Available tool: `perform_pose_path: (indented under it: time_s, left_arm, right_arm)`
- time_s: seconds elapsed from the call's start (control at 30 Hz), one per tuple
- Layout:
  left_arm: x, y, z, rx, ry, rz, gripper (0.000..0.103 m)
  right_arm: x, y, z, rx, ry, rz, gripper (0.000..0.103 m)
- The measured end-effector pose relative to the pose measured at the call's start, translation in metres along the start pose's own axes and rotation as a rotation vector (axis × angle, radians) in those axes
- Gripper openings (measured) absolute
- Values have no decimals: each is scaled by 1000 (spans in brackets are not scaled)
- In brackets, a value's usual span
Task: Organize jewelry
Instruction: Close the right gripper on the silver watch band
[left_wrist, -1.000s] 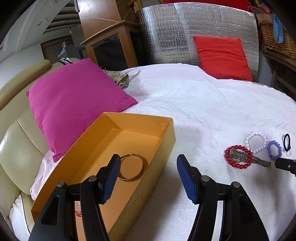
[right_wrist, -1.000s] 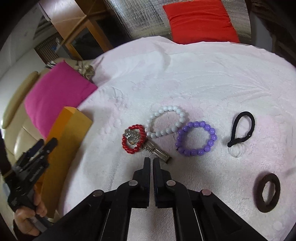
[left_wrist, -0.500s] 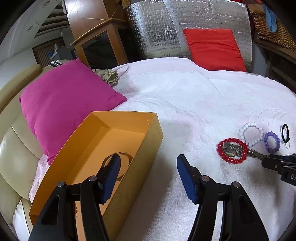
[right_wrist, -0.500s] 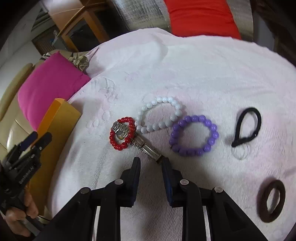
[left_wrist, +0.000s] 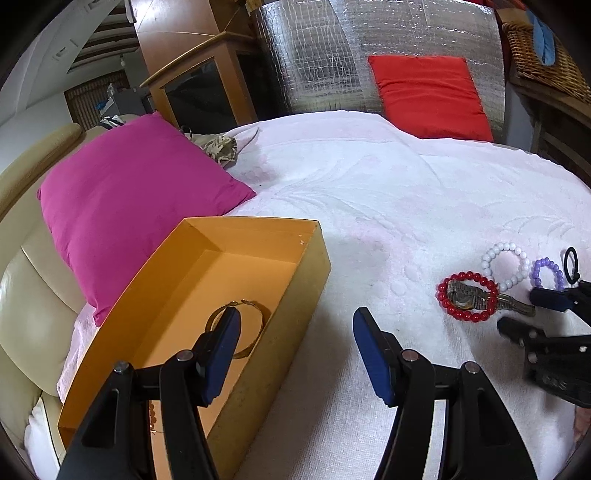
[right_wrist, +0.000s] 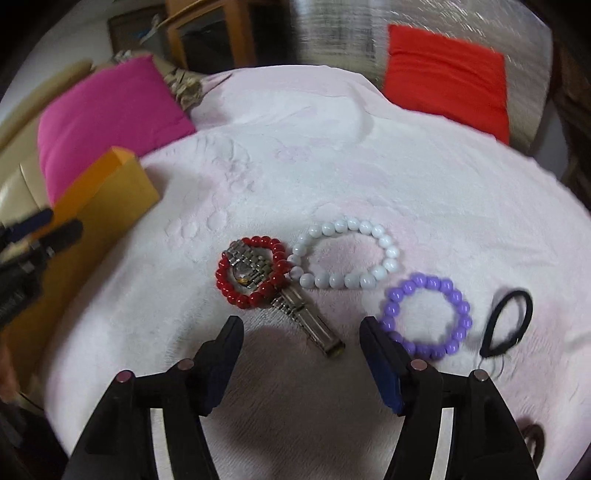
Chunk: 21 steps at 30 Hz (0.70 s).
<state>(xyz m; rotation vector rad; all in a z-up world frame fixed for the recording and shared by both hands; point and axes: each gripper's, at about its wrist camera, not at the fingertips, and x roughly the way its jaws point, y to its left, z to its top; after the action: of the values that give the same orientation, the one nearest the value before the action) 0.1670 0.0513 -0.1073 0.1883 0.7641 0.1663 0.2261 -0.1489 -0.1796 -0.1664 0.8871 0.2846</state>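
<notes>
Since the earlier frame the right gripper (right_wrist: 301, 334) has been advancing on the jewelry, and its jaws, then pressed together, have just been opening; they are now standing apart with the watch (right_wrist: 286, 295) strap end lying between the pads, untouched. The watch is lying across the red bead bracelet (right_wrist: 251, 273) on the white blanket (right_wrist: 369, 166). The white bead bracelet (right_wrist: 347, 256) is sitting just right of it, the purple bead bracelet (right_wrist: 424, 314) nearer and further right. The left gripper (left_wrist: 295, 339) is hovering half-open and empty over the orange box's (left_wrist: 258, 225) right wall; a gold bangle (left_wrist: 255, 332) is resting inside the box.
</notes>
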Motion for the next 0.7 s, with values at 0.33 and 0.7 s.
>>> perform_pose_path:
  time_s: [0.33,0.7]
  left_arm:
    - [-3,-7,1,3,-4,-66,64]
    - [15,-60,2,43,126,-441,67]
  right_arm:
    - [-22,-9,-14,4,78,57,14]
    - [-55,-45,-56,116,153,120,14]
